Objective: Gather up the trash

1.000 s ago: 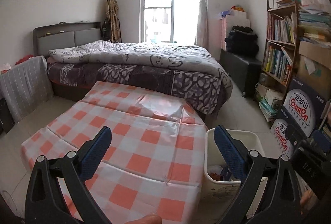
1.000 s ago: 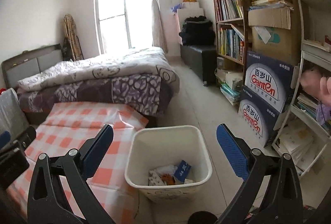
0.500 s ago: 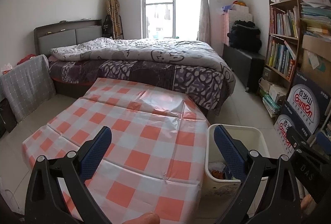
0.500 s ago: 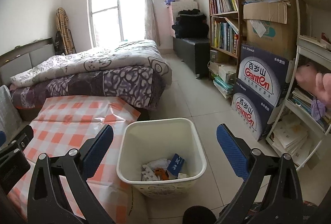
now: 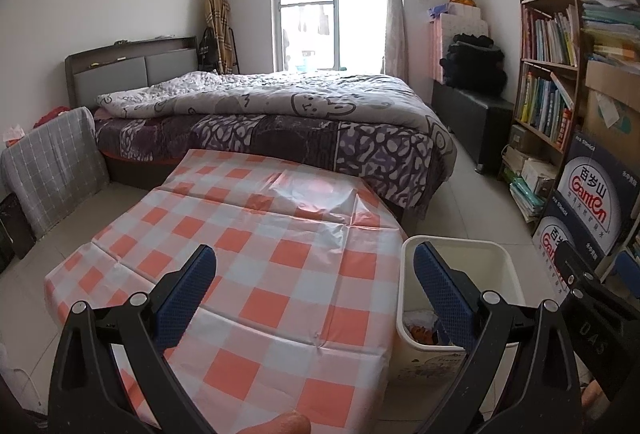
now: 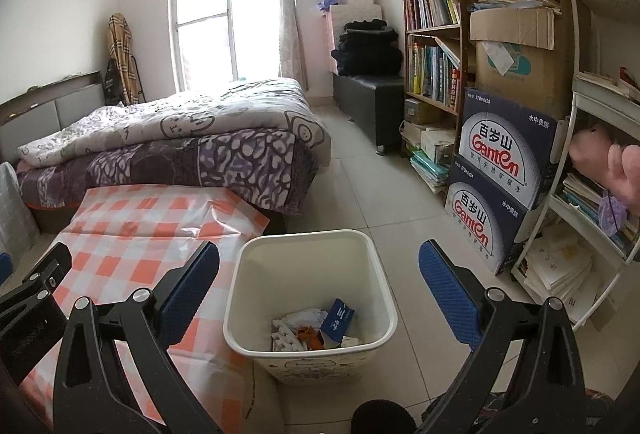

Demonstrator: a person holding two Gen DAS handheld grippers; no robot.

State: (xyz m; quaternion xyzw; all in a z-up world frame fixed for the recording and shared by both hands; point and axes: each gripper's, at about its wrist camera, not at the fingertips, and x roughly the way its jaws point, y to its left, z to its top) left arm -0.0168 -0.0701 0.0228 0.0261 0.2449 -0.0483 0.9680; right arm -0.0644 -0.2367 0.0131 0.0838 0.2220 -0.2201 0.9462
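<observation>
Upright cream trash bin (image 6: pixel 310 314) on the floor, crumpled white paper scraps (image 6: pixel 298 328) and blue packet (image 6: pixel 338 318) inside

Home bedroom — bed (image 5: pixel 280 121), bookshelf (image 6: pixel 432 33)

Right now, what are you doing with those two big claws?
I'm collecting trash. Both claws are open and empty: the left claw hangs over the orange-checked tablecloth, the right claw over the white trash bin beside the table. The bin already holds crumpled paper and a small blue packet.
</observation>
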